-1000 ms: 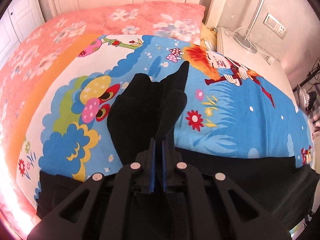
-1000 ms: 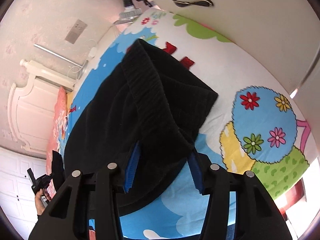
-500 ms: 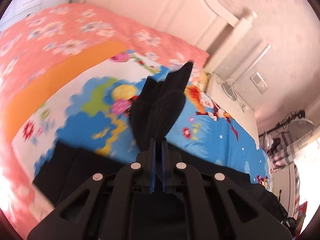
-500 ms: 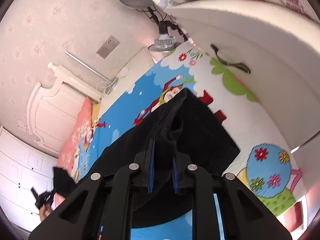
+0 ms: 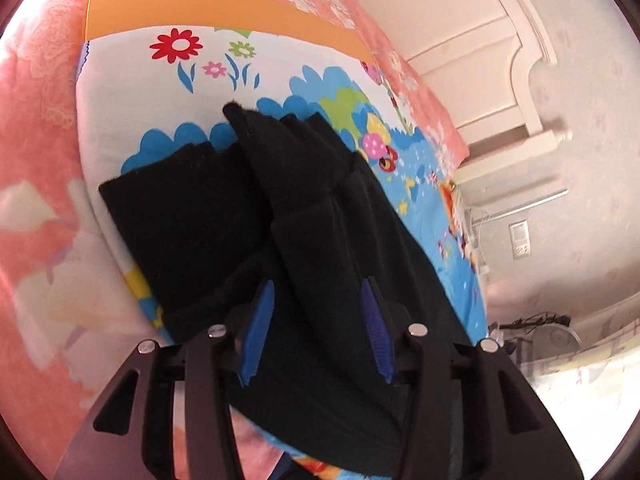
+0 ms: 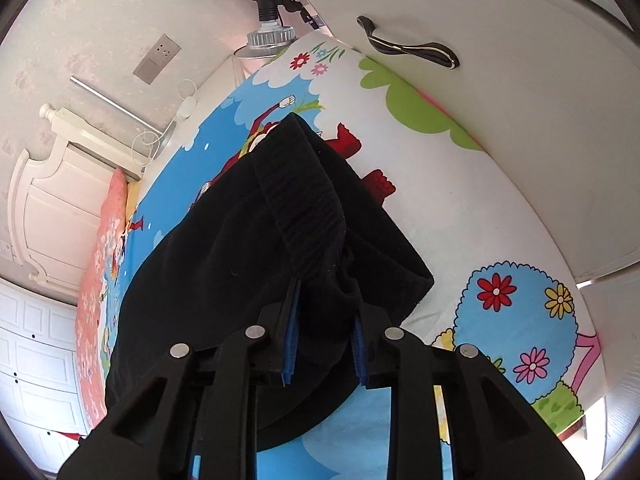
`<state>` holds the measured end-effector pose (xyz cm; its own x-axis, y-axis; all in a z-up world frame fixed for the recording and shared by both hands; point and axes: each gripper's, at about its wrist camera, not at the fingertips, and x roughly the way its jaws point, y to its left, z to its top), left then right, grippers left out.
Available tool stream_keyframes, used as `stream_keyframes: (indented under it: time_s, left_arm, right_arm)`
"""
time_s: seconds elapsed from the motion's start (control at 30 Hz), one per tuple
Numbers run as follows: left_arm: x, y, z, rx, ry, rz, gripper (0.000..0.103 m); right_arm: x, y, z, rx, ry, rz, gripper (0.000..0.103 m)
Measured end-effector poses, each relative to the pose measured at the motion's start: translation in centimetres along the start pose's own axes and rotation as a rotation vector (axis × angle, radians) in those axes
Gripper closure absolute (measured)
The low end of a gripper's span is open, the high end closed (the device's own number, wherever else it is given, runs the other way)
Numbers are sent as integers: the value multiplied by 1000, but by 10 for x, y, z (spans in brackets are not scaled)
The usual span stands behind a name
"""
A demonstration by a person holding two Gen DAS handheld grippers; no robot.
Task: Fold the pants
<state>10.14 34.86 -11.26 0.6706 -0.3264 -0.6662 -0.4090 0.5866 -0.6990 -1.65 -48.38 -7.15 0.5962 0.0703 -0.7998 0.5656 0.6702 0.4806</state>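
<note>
Black pants (image 5: 240, 216) lie folded lengthwise on a colourful cartoon bedsheet (image 5: 132, 92). In the left wrist view the leg ends lie stacked near the sheet's edge. My left gripper (image 5: 318, 324) is open, its blue pads (image 5: 256, 328) either side of the top leg fabric. In the right wrist view the ribbed waistband (image 6: 304, 208) lies doubled over the pants (image 6: 208, 264). My right gripper (image 6: 326, 340) is partly open, with waistband fabric bunched between its blue pads (image 6: 290, 340).
A pink floral cover (image 5: 36, 160) borders the sheet. A white headboard (image 6: 48, 184) and a pink pillow (image 6: 108, 216) are at the bed's head. A wall socket (image 6: 156, 58), a fan (image 6: 264, 36) and a white door with handle (image 6: 408, 46) stand close by.
My left gripper opened and let go of the leg ends, which now lie laid over the other leg. My right gripper opened from its grip on the waistband, now lowered onto the bed.
</note>
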Motion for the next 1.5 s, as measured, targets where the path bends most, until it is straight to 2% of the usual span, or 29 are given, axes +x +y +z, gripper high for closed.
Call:
stream_keyframes:
  time_s: [0.03, 0.1, 0.13, 0.17, 0.2, 0.23, 0.33, 0.43, 0.53, 0.6, 0.7, 0.8, 0.87, 1.0, 1.1, 1.17, 1.27, 1.4, 1.5]
  left_arm:
    - [2, 0, 4, -12, -5, -7, 59]
    - [4, 4, 17, -45, -12, -34, 59]
    - [4, 7, 22, -52, -12, -46, 61]
    - [9, 6, 26, -51, -8, -32, 69]
    - [12, 4, 28, -46, -3, -17, 90]
    - [13, 2, 29, -37, 0, -8, 93]
    - [9, -13, 36, 9, -12, 1, 96]
    - [-15, -30, 38, 34, -38, -21, 96]
    - [-47, -39, 25, 64, -85, -22, 96]
    - [-49, -27, 14, 34, -77, -4, 96]
    - [-41, 5, -2, -26, -44, 23, 96]
    - [-28, 26, -4, -65, -17, 35, 96]
    - [-30, 22, 1, -60, -25, 23, 96]
    - [-60, -9, 7, -11, -76, -21, 96]
    - [-82, -19, 2, -6, -113, -38, 96]
    - [-81, -10, -5, -10, -106, -10, 96]
    - [-63, 26, -15, -98, -45, 19, 96]
    - [-53, 46, -26, -116, -26, 27, 86]
    - [-58, 47, -22, -119, -58, 5, 68]
  right_arm:
    - [3, -1, -1, 9, 2, 1, 66]
    - [8, -2, -2, 23, 6, 21, 54]
    - [9, -2, -2, 24, -6, 33, 51]
    - [8, -1, -3, 18, -19, 32, 51]
    - [7, 1, -2, 2, -29, 21, 71]
    - [6, 3, -1, -3, -25, 29, 80]
    - [-8, 12, 5, -30, -36, 54, 83]
    - [-31, 23, 10, -55, -60, 101, 84]
    - [-40, 24, 13, -63, -72, 111, 84]
    - [-29, 14, 14, -43, -50, 79, 84]
    - [1, -13, 7, 8, 29, 32, 84]
    - [8, -18, 6, 1, 33, 24, 84]
    - [1, -12, 8, -5, 22, 31, 84]
    - [-36, -3, 9, 12, -24, 116, 86]
    - [-49, -3, 10, -5, -43, 116, 86]
    - [-40, -12, 11, 10, -27, 87, 86]
    - [-14, -24, 6, 9, 29, 35, 86]
    - [-9, -26, 1, -30, 22, 6, 86]
    - [-8, -16, 0, -97, 15, -52, 85]
